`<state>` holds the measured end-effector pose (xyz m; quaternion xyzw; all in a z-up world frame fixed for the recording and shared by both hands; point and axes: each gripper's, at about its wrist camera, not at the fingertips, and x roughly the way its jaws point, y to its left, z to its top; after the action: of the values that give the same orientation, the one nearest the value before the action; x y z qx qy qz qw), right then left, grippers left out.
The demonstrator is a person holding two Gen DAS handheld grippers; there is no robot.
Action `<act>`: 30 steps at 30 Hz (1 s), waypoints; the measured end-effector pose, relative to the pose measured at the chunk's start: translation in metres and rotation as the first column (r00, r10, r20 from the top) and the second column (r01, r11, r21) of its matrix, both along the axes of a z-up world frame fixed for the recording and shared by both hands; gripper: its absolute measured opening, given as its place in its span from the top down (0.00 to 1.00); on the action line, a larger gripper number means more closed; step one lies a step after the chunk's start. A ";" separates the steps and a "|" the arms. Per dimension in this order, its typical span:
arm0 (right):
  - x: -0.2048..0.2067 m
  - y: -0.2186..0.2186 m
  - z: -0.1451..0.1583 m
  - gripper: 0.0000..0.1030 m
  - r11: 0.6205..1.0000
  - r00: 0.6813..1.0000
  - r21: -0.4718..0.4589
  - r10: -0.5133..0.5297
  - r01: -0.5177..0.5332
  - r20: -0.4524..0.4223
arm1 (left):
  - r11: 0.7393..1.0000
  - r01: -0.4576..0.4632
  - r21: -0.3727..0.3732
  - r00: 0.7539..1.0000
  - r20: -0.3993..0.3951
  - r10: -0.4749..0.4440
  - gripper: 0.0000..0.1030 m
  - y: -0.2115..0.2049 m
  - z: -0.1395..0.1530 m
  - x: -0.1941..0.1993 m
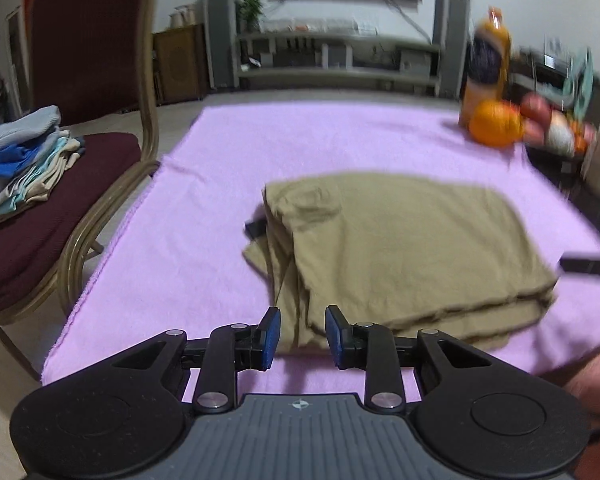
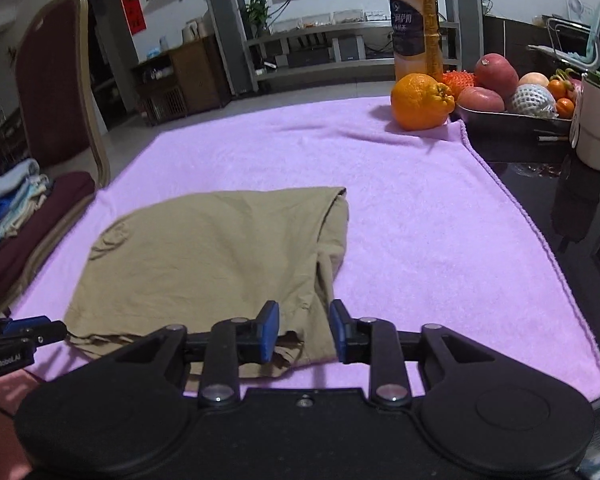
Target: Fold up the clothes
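Far left of our left gripper (image 1: 299, 338) stands a dark red upholstered chair with a gilt frame (image 1: 80, 40); a stack of folded blue, pale teal and beige clothes (image 1: 24, 152) sits on its seat. Our left gripper has its blue-padded jaws apart, nothing between them, hovering at the near left corner of the folded khaki cotton garment (image 1: 400, 248). The garment lies just ahead and to the right of this gripper, on the lilac terry towel (image 1: 300, 136) that covers the table. A small dark tab sticks out at the garment's far left edge; we cannot tell what it is. This view is motion-blurred.

Our right gripper (image 2: 305, 332) also has its blue-padded jaws spread and empty, over the garment's near right corner (image 2: 204, 264); the fabric spreads ahead and left of it. The left gripper's tip (image 2: 20, 332) shows at far left of that view, just beside the garment's near left edge. Far ahead and right of the right gripper: a large bumpy orange citrus fruit (image 2: 422, 100) on the towel, a tall orange juice bottle with a dark label (image 2: 416, 24) behind it, and a dark metal tray of mixed fruit (image 2: 516, 118) just off the towel's edge.
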<state>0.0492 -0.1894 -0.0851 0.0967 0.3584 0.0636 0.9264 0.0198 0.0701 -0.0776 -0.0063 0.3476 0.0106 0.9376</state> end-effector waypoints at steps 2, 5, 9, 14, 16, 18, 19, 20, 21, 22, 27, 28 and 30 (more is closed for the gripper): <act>0.004 0.009 -0.001 0.83 0.999 0.999 0.023 0.037 -0.037 0.008 | 0.999 0.020 -0.032 1.000 0.012 -0.019 0.72 -0.003 0.003 0.003; 0.017 0.036 -0.005 0.82 0.992 0.993 0.036 0.118 -0.118 0.002 | 0.998 0.062 0.012 0.998 0.001 -0.062 0.72 -0.022 -0.002 0.021; 0.034 0.076 -0.014 0.82 0.976 0.976 0.022 0.217 -0.216 -0.008 | 0.992 0.097 0.085 0.995 -0.047 -0.093 0.71 -0.034 -0.022 0.037; 0.032 0.088 -0.038 0.81 0.958 0.958 -0.063 0.277 -0.281 -0.072 | 0.987 0.114 0.114 0.990 -0.098 -0.103 0.70 -0.028 -0.031 0.029; 0.025 0.083 -0.033 0.81 0.957 0.955 -0.059 0.278 -0.285 -0.103 | 0.987 0.108 0.121 0.989 -0.113 -0.095 0.70 -0.028 -0.028 0.021; 0.017 0.072 -0.026 0.81 0.963 0.957 -0.032 0.263 -0.269 -0.122 | 0.989 0.094 0.117 0.989 -0.125 -0.079 0.70 -0.025 -0.024 0.011; 0.014 0.064 -0.023 0.79 0.970 0.963 0.000 0.242 -0.244 -0.116 | 0.994 0.075 0.085 0.992 -0.104 -0.066 0.70 -0.019 -0.019 0.007; 0.010 0.055 -0.020 0.78 0.975 0.969 0.033 0.221 -0.219 -0.111 | 0.997 0.057 0.053 0.995 -0.083 -0.052 0.70 -0.013 -0.013 0.002; 0.006 0.046 -0.016 0.75 0.979 0.974 0.066 0.200 -0.193 -0.107 | 0.999 0.039 0.021 0.997 -0.062 -0.038 0.70 -0.007 -0.007 -0.002; 0.003 0.036 -0.013 0.70 0.982 0.981 0.105 0.170 -0.160 -0.092 | 1.000 0.022 -0.012 0.999 -0.042 -0.022 0.70 0.000 -0.001 -0.006; -0.002 -0.018 -0.005 0.56 0.950 0.999 0.311 -0.014 0.027 -0.043 | 0.987 -0.073 -0.143 0.997 -0.047 0.067 0.63 0.026 0.009 0.007; 0.000 -0.027 -0.008 0.55 0.935 0.997 0.348 -0.051 0.067 -0.057 | 0.983 -0.087 -0.160 0.995 -0.064 0.077 0.63 0.029 0.008 0.012; 0.006 -0.043 -0.017 0.54 0.899 0.990 0.417 -0.097 0.132 -0.103 | 0.978 -0.103 -0.183 0.992 -0.085 0.089 0.63 0.031 0.006 0.021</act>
<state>0.0552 -0.2322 -0.1021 0.3183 0.3665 0.0811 0.8705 0.0407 0.1010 -0.0719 -0.1106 0.3820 0.0233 0.9172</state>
